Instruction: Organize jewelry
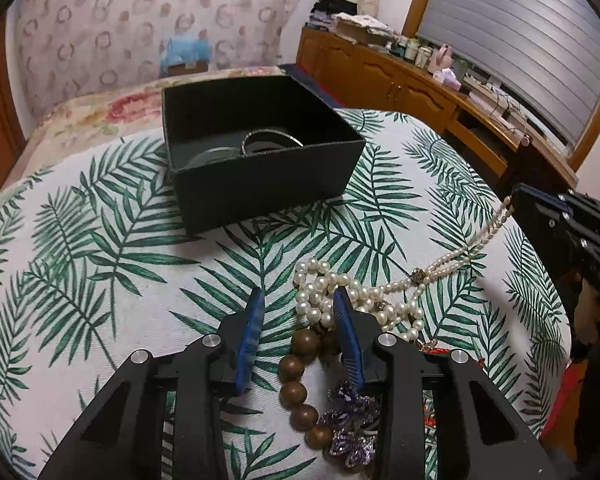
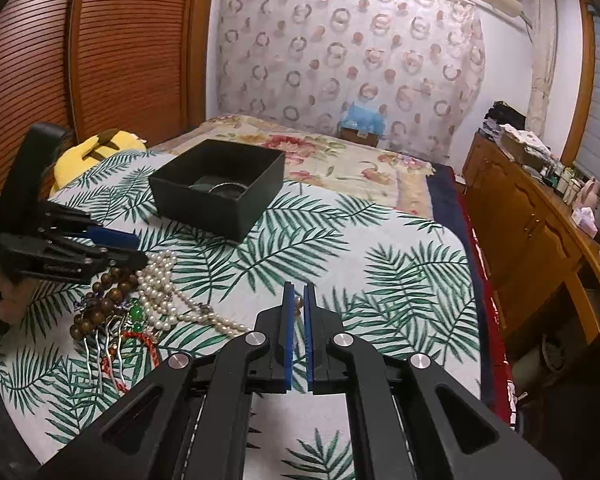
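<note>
A: Grippers?
B: My left (image 1: 298, 300) was open over the beads (image 1: 300, 376) & pearls (image 1: 320, 292). Right (image 2: 299, 294) pinched the pearl strand's end.
A: Box?
B: Box (image 1: 260, 184) sat further back on the cloth (image 1: 100, 240), bangle (image 1: 270, 138) inside.

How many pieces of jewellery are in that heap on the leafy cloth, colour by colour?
White pearl tangle: 1 (strands too knotted to separate)
Brown wooden bead string: 1
Purple flower hairpin: 1
Green bead piece: 1
Red cord: 1
Total: 5
</note>
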The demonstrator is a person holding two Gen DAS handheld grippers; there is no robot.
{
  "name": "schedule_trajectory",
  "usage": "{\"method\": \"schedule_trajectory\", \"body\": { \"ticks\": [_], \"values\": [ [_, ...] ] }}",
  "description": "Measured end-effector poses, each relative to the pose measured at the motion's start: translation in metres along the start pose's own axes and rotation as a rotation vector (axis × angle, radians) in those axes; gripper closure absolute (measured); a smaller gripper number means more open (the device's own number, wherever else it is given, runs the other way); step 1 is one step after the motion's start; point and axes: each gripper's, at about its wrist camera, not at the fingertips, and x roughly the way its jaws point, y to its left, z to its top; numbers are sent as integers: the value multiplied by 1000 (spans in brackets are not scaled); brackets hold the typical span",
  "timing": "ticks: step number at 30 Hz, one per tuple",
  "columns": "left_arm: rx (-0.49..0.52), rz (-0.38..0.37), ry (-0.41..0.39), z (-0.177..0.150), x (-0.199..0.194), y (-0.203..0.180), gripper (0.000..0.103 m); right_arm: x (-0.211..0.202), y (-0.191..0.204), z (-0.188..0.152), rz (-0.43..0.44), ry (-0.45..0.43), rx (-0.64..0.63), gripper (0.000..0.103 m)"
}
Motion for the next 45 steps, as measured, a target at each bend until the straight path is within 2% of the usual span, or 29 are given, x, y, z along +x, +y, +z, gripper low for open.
{"method": "schedule_trajectory", "body": {
  "ticks": [5, 6, 8, 11, 20, 27, 35, 45],
  "values": [
    [-35, -37, 15, 0, 5, 3, 71, 1, 4, 0, 13, -1, -2, 98],
    [-41, -51, 15, -1, 5, 3, 74, 1, 4, 1, 16, -3, -2, 98],
    [-55, -91, 17, -1, 4, 4, 88, 0, 4, 0, 19, -6, -2, 98],
    [-59, -106, 12, -1, 3, 2, 96, -1, 5, 1, 25, -8, -1, 98],
    [-25, -33, -111, 13, -36, -4, 96, -10, 8, 14, 27, -35, -17, 98],
    [17, 26, -211, 37, -81, -6, 96, -29, 10, 51, 39, -111, -31, 98],
    [27, 65, -254, 52, -104, 1, 96, -48, 19, 93, 52, -198, -61, 98],
    [65, 81, -311, 77, -130, -9, 96, -62, 22, 135, 24, -258, -80, 98]
  ]
}}
